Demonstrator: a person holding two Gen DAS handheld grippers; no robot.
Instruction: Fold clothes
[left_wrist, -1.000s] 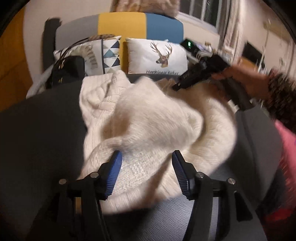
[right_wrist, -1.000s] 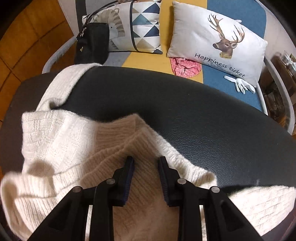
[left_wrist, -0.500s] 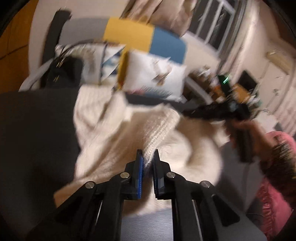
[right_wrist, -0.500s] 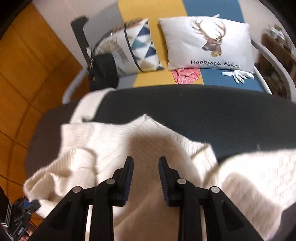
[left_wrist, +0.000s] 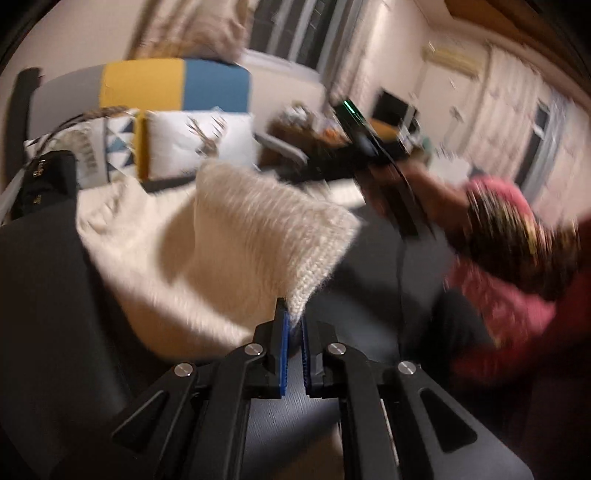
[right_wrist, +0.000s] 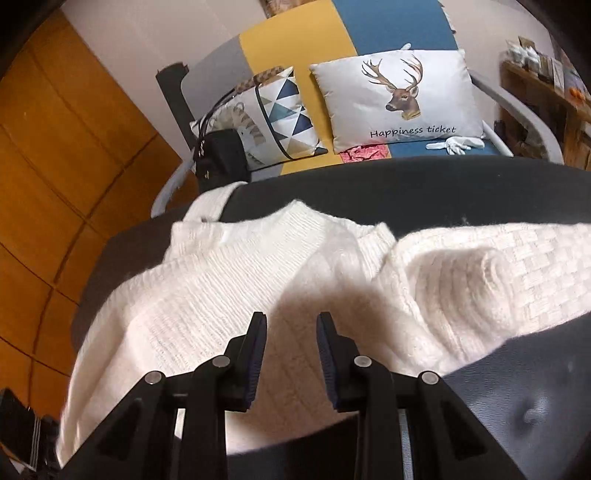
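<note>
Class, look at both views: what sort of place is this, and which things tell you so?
Most likely a home living room: a colour-block sofa, a deer cushion, and a curtained window.

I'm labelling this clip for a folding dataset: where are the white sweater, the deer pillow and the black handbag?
white sweater (right_wrist: 229, 288), right wrist view, on the knit body left of the fold.
deer pillow (right_wrist: 399, 99), right wrist view, on the printed deer.
black handbag (right_wrist: 221, 153), right wrist view, on its front face.
</note>
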